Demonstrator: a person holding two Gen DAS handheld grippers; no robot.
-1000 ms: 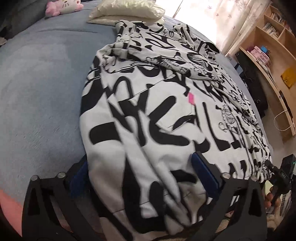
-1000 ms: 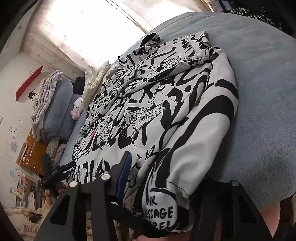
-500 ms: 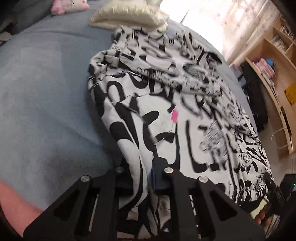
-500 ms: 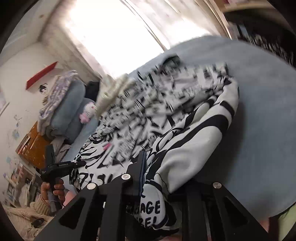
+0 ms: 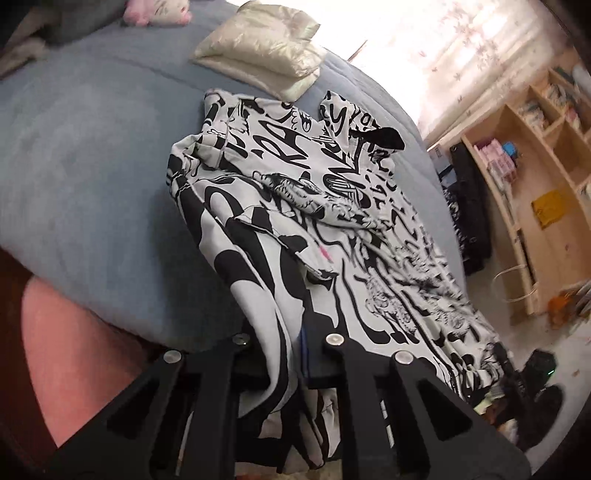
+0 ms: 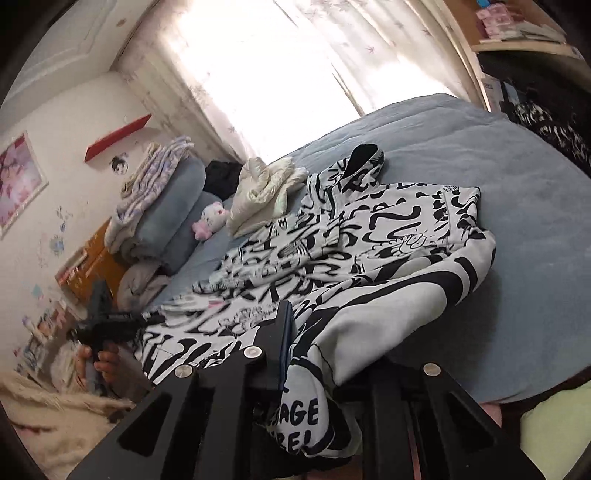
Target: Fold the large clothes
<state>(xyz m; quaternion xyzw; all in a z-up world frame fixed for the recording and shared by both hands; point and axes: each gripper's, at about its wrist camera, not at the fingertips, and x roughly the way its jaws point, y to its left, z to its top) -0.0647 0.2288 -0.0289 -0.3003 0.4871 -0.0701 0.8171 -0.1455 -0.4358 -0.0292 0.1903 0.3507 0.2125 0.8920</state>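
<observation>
A large white garment with bold black graffiti print (image 5: 317, 229) lies spread on a blue-grey bed (image 5: 92, 155). My left gripper (image 5: 284, 354) is shut on the near hem, and the cloth rises from the bed into its jaws. In the right wrist view the same garment (image 6: 369, 251) stretches away, and my right gripper (image 6: 317, 354) is shut on the other near corner, a thick fold bearing black lettering. Both pinched corners are lifted off the bed; the far part with the hood still rests on it.
A cream cushion (image 5: 258, 55) and a pink plush toy (image 5: 155, 11) lie at the head of the bed. Wooden shelves (image 5: 535, 192) stand to the right. In the right wrist view the other gripper's handle, held in a hand (image 6: 103, 343), shows at the left, with stacked bedding (image 6: 159, 206) behind.
Both grippers went from open around the hem to shut on it. Since then both have risen, pulling the near edge of the garment up off the bed.
</observation>
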